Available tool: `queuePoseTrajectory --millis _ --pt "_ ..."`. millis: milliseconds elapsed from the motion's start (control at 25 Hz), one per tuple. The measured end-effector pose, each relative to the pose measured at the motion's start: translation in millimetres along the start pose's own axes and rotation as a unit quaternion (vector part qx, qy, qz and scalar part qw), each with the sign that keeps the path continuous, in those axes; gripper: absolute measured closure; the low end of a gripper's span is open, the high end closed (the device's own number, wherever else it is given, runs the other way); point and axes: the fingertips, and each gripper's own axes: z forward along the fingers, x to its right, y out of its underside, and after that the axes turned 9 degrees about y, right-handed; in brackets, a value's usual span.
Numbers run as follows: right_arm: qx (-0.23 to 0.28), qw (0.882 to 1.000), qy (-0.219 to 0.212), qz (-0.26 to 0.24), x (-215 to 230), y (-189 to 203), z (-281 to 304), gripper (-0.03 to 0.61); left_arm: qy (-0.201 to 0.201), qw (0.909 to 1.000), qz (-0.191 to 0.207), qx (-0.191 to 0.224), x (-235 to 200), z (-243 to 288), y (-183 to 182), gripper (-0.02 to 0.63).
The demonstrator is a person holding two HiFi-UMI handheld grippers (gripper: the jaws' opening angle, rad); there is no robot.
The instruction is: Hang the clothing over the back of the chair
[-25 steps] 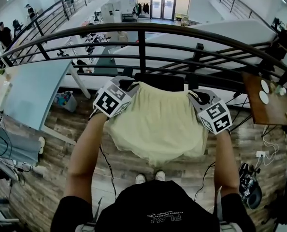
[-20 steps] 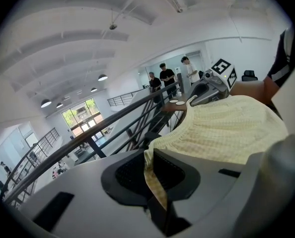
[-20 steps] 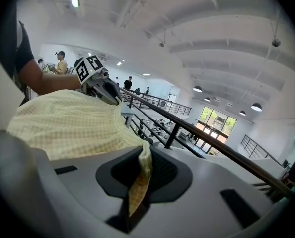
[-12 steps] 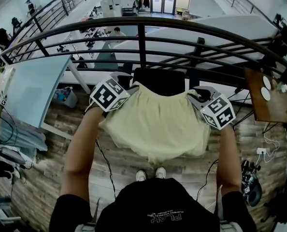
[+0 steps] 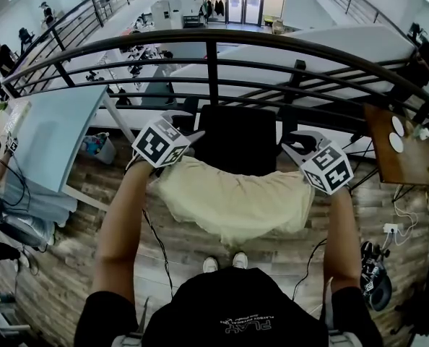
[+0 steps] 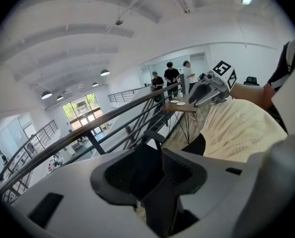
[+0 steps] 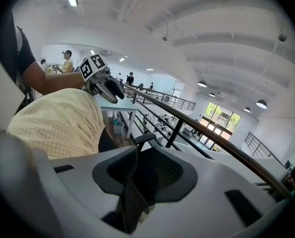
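Head view, steeply downward. A pale yellow checked garment (image 5: 232, 201) is stretched crosswise between the two grippers, on the near side of a black chair (image 5: 236, 139). Its upper edge runs along the chair's near edge and the rest hangs towards the person's shoes (image 5: 224, 264).

The left gripper (image 5: 177, 125) is at the garment's left upper corner and the right gripper (image 5: 301, 144) at its right upper corner. Each is level with the chair's sides.

In the left gripper view the jaws of the left gripper (image 6: 160, 155) stand pressed together, with a sliver of pale cloth at their base. It appears to be a pinched fold of the garment (image 6: 242, 133), though little of it shows. The right gripper view shows the same for the right gripper (image 7: 137, 157): jaws closed on a thin pale strip, with the garment (image 7: 58, 120) spreading away to the side.

In both gripper views a dark edge of the chair (image 6: 203, 145) lies directly beneath the cloth. Beyond the chair a dark metal railing (image 5: 211, 49) curves across the view above a lower floor.
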Motion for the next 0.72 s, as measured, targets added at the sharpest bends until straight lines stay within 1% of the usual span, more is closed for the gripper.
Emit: queuePoseTrajectory --millis 200,360,440,560,640,720 --pt "0.011 1.0 0.015 -0.008 4.3 -8.5 -6.7 0.468 -0.012 0.9999 0.003 0.007 0.9 -5.2 -8.1 0.427" --pt "0.034 0.998 0.049 -0.004 12.1 -22.1 -14.9 0.483 -0.03 0.9991 0.012 0.026 1.9 -15.7 -18.1 0.428" --pt "0.053 0.996 0.075 0.002 16.8 -31.3 -23.9 0.499 -0.038 0.9983 0.018 0.04 4.9 -22.5 -27.1 0.428" --pt "0.085 0.99 0.11 0.013 22.8 -48.7 -37.4 0.506 -0.051 0.9964 0.019 0.064 7.6 -34.9 -40.6 0.43" --pt "0.104 0.986 0.126 0.021 23.4 -60.0 -44.8 0.51 -0.068 0.9938 0.018 0.086 8.5 -45.8 -48.8 0.444" --pt "0.126 0.982 0.14 0.033 21.3 -70.8 -53.3 0.515 -0.091 0.9888 0.017 0.117 10.0 -60.4 -58.9 0.476"
